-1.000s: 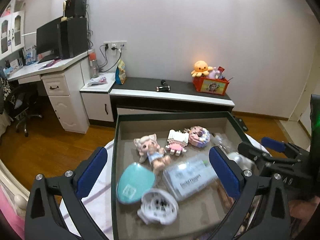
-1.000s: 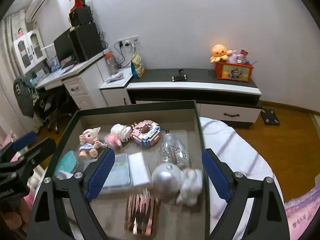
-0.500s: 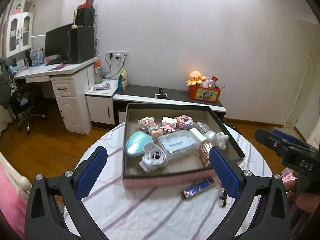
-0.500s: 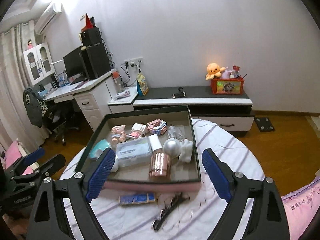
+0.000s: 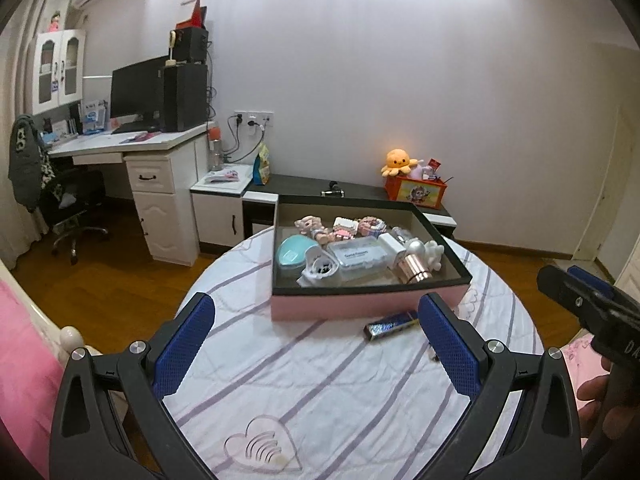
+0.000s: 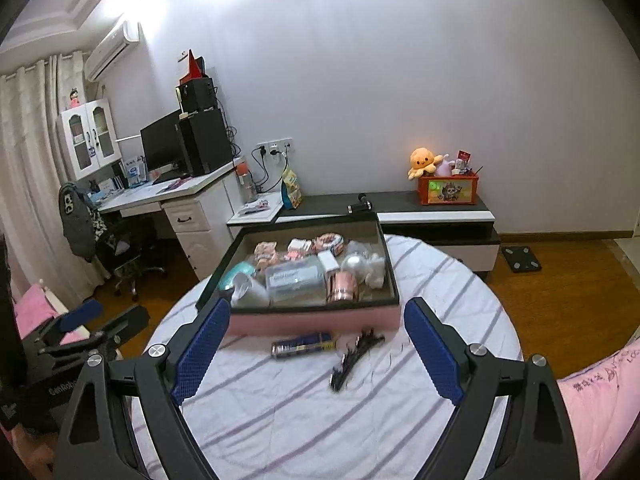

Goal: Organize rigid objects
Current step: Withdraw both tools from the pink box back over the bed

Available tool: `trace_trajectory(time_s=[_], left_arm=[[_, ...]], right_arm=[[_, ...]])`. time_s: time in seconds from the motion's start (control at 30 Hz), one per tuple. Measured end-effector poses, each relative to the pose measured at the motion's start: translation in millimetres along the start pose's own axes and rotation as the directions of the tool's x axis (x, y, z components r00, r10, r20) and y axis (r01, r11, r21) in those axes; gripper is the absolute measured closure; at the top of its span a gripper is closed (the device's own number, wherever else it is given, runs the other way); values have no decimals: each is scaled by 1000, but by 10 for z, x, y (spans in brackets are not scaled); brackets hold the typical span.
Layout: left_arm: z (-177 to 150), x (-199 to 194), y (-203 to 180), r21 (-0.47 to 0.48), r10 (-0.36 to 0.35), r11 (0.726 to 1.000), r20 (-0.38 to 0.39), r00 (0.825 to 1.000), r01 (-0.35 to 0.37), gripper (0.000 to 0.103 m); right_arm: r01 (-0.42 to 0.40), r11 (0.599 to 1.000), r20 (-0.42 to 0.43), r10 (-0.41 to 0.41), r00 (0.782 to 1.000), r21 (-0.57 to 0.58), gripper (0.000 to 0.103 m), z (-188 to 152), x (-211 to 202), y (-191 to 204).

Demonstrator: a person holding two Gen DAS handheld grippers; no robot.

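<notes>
Both jaws apart, empty: L gripper [image 5: 316, 344] & R gripper [image 6: 316, 344] | I'm mid-sort; pink box [image 6: 316, 322] mostly filled | blue tube [image 6: 302, 345] + black hair clip [image 6: 354, 356] on tablecloth [image 6: 320, 412] just in front of box | next, I'd say: R drops onto tube, clamps, lifts into box.

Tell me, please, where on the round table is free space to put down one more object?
Free: the striped cloth on the near side of the blue tube and black clips, and left of the pink box. Crowded: inside the box, and the strip along its front wall.
</notes>
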State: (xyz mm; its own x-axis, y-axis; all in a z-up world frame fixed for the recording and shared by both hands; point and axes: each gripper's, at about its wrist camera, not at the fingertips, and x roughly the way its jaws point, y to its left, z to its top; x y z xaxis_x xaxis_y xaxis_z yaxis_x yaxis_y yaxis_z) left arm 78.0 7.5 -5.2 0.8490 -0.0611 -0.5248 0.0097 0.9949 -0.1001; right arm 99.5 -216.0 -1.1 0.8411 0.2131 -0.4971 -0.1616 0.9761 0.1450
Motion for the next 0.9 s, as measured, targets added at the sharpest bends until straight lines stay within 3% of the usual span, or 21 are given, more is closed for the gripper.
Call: trace_trajectory(time_s=[0.23,0.9], left_arm=[[-149,-152,23,-6,11,1000,-8,1000,-11,0],[-170,-212,-34,-8,-6,1000,-1,1000,6,0]], right_arm=[[14,1000,2,-14,1000,5,13,-123,-98,23],[13,1000,-5,-13,1000,3,13,-174,-134,42]])
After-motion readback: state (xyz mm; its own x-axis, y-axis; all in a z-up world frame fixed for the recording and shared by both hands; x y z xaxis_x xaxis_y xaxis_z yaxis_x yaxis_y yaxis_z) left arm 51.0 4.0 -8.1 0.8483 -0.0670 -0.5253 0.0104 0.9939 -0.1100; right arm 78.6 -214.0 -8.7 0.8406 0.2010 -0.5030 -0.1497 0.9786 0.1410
